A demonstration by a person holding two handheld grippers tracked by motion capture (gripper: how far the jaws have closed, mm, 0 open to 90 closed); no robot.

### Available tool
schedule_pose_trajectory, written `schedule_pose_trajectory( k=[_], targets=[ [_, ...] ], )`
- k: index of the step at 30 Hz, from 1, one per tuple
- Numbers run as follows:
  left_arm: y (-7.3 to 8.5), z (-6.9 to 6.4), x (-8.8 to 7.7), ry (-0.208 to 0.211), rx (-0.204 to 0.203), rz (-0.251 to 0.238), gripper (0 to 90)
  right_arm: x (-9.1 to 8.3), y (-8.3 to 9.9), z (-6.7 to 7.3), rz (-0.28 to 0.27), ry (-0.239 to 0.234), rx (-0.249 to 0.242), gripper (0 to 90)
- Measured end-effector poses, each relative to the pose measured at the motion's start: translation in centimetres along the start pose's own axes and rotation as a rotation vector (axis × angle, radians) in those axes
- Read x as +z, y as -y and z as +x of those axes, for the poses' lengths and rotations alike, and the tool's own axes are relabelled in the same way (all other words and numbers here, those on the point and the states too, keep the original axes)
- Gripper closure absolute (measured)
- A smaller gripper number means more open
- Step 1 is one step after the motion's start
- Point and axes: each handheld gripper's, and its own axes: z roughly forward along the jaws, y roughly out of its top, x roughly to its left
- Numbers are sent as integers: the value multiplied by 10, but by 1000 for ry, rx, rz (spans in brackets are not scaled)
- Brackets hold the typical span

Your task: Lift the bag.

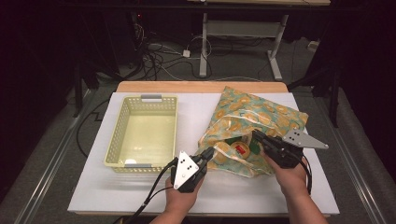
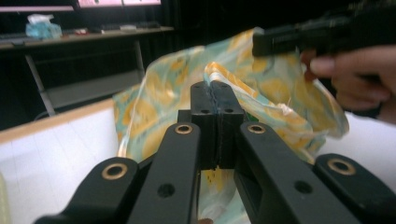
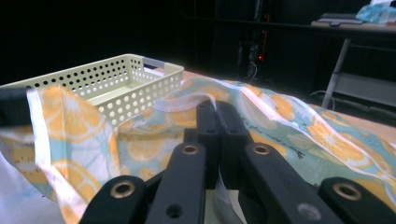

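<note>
Yellow basket (image 1: 142, 133) beside printed bag (image 1: 261, 116)

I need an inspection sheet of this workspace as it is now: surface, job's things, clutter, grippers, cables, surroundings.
Surface: white table top with a wooden edge at the far side.
Job's things: orange-print bag lying at the right with its mouth held open, something with a red label inside; pale yellow perforated basket at the left, empty.
Clutter: nothing seen.
Grippers: left gripper shut on the bag's near rim; right gripper shut on the opposite rim.
Cables: black cable trails from the left gripper over the table's front edge; cable tangle on the floor.
Surroundings: dark room, desk frame behind.
</note>
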Motion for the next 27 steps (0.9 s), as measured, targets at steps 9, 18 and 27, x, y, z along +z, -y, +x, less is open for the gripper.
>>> schedule_pose_trajectory(
  k=[9,18,27],
  targets=[
    [-43,8,11,-32,35,-109,872,-1,-21,4,-64,32,-42,900],
    [-100,26,19,-68,89,-189,872,-4,-63,-8,-165,80,-55,900],
    [-169,35,15,-92,151,-311,872,-4,-110,-12,-256,135,-71,900]
  ],
)
